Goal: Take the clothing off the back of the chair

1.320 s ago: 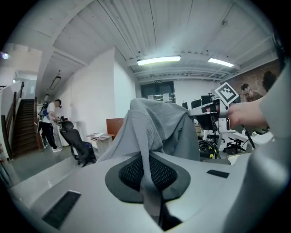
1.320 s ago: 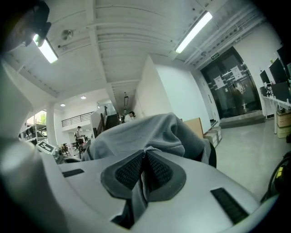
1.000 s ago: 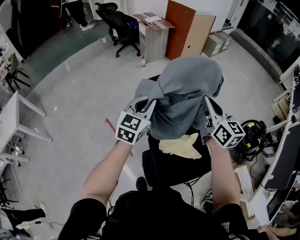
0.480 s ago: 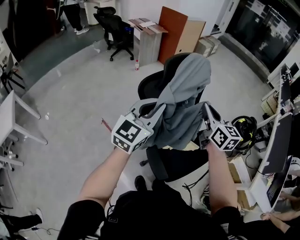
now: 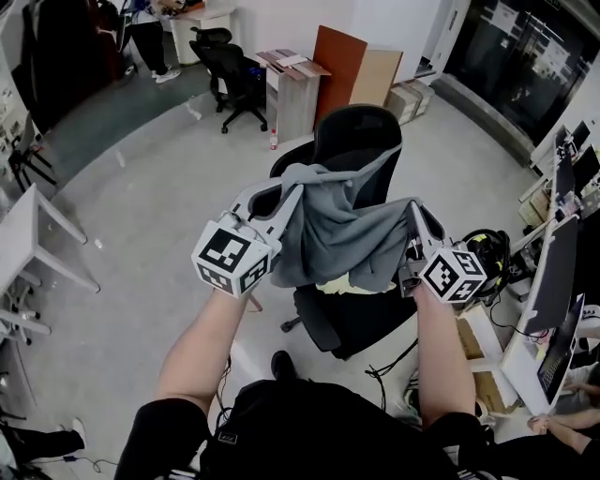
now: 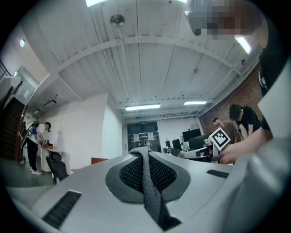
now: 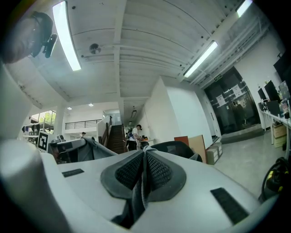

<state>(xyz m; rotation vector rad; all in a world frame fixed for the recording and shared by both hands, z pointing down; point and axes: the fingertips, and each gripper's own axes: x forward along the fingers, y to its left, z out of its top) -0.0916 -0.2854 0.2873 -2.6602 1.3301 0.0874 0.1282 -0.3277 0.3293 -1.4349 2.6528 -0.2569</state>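
Note:
A grey garment [image 5: 342,234] hangs spread between my two grippers, in front of the black office chair [image 5: 361,127], whose top edge is bare. My left gripper [image 5: 289,190] is shut on the garment's left edge, and in the left gripper view a strip of grey fabric [image 6: 148,182] is pinched between its pads. On the garment's right edge my right gripper [image 5: 413,210] is shut as well, with fabric [image 7: 142,179] squeezed between its jaws. A pale yellow cloth [image 5: 349,284] lies on the chair seat under the garment.
A second black chair [image 5: 230,70] and leaning wooden boards [image 5: 361,70] stand at the back. Desks with monitors [image 5: 562,272] line the right side, with a yellow-black helmet-like thing [image 5: 487,253] beside them. A white table [image 5: 28,244] is at the left. A person [image 5: 145,28] stands far back.
The garment covered the top of the chair back before. Now it has come off toward me and hangs lower between the grippers. The left gripper has moved left and up.

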